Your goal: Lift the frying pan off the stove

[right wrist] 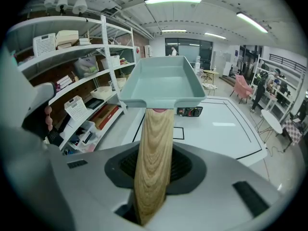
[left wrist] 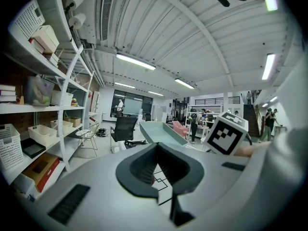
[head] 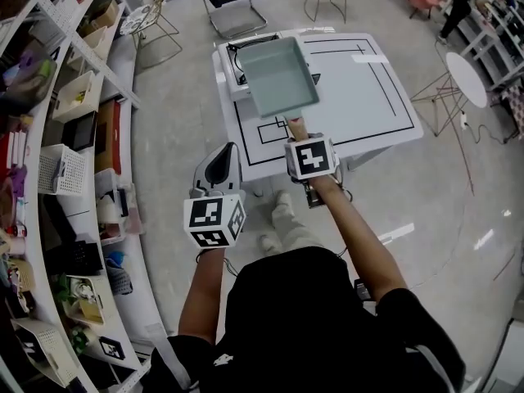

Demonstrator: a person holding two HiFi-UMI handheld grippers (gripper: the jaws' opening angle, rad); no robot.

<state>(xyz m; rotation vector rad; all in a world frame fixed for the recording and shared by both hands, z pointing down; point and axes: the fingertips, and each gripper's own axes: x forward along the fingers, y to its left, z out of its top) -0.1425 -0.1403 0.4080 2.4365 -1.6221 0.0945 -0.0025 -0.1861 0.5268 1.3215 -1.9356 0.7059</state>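
We hold both arms out ahead of us over the near edge of the one white table (head: 372,97), elbows bent. The left forearm (head: 203,293) runs nearly straight forward and the right forearm (head: 360,236) angles inward. The left gripper (head: 227,151) points about level, short of the table, while the right gripper (head: 300,142) tips steeply down over it.

We count two grippers, one frying pan, one stove and one table.

The right gripper's jaws stand partly apart, clenched on the pan's wooden handle (right wrist: 154,167), which runs up between them. The square teal frying pan (head: 282,74) hangs raised at the far end of that handle, over the right part of the portable stove (head: 232,74) and the table just beside it. The left gripper's jaws are drawn together with nothing between them, and it touches nothing.
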